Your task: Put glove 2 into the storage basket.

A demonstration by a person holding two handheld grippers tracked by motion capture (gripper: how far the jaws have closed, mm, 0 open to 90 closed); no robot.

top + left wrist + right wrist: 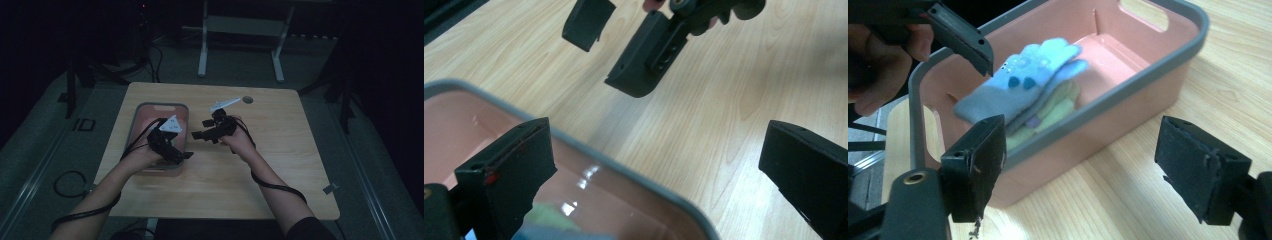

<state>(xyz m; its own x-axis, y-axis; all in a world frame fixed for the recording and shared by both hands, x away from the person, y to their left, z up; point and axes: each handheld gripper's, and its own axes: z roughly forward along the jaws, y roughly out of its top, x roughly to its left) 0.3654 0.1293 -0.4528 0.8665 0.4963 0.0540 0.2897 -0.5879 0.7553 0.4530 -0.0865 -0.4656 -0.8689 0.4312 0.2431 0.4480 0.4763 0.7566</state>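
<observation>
A pink bin with a grey rim [150, 106] sits on the left half of the wooden table [280, 170]. Inside it lie a blue glove [1023, 80] stacked on a pale green glove [1055, 112]. My left gripper [181, 152] hovers open above the bin's near right corner, with the bin rim [624, 170] running between its jaws and nothing held. To the right of the bin, my right gripper [201, 129] points at the bin wall [1128, 115], open and empty [1088, 170]. The right gripper's jaws also appear ahead of the left gripper [644, 60].
A round grommet [248, 99] is set in the table near its far edge. A white-legged frame [240, 30] stands on the floor beyond the table. Cables trail from both grippers along the forearms. Bare wood lies right of the bin.
</observation>
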